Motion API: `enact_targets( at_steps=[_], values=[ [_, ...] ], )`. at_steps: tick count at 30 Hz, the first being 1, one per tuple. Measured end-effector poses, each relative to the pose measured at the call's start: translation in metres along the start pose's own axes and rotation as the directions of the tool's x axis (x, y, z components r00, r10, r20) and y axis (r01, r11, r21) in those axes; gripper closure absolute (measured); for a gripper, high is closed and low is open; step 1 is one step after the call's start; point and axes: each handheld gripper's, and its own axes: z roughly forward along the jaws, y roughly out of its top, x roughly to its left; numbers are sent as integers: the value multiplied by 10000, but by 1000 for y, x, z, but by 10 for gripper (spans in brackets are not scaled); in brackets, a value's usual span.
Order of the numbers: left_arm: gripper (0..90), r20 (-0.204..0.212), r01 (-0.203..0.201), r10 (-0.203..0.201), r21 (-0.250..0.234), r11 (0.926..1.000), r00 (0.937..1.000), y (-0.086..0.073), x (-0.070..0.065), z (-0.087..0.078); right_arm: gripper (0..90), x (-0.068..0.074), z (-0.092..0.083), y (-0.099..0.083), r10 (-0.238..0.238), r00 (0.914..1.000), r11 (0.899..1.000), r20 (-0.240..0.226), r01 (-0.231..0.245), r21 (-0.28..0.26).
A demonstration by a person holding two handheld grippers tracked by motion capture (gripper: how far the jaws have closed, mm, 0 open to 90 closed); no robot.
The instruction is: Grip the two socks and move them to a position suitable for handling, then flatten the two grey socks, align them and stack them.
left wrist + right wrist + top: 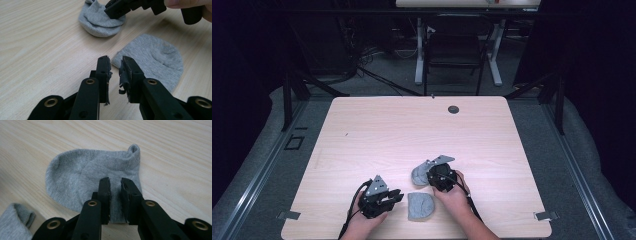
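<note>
Socks: far sock point(420, 174) at counter point(377, 130) 5 o'clock, near sock point(420, 205) at its 6 | right gripper point(115, 182) narrow gap, straddling far sock, likely to pinch | left gripper point(115, 62) narrow, empty, waiting.

Two grey socks point(421, 206) flat on table point(377, 130)

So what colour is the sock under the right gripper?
The sock is plain light grey, clearest in the right gripper view.
</note>
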Motion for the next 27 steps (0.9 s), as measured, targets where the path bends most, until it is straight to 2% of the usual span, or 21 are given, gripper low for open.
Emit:
enact_targets(
  at_steps=[3,11,14,18,19,22,24,25,27],
  values=[
    [762,3,2,-2,-4,10000,10000,0,0,0,781,3,-1,-1,39,9999,10000,95,-40,13],
    [762,10,4,-4,-7,10000,10000,0,-1,0,759,5,-6,0,139,9999,9998,-75,-140,-102],
    [762,52,-7,7,30,10000,10000,0,0,0,735,3,-17,3,191,9997,9978,-183,-202,-624],
    [761,27,-81,81,36,10000,10000,0,0,-1,718,0,-36,2,64,9998,9945,-178,-83,-1041],
    [760,27,-81,81,36,10000,10000,0,0,-1,718,0,-36,2,64,9998,9945,-178,-83,-1041],
    [758,40,-65,65,-3,10000,10000,0,-1,-1,708,-4,-54,-8,-94,9995,9916,-289,56,-1296],
    [756,37,-54,54,3,10000,10000,0,-2,-1,704,-4,-59,-11,-129,9995,9917,-293,90,-1281],
    [750,42,-10,10,3,10000,10000,0,-2,-1,698,-6,-67,-18,-170,9994,9914,-312,128,-1303],
    [744,53,-33,32,55,10000,10000,0,-3,0,695,-6,-71,-21,-125,9992,9908,-376,73,-1348]
  ],
)
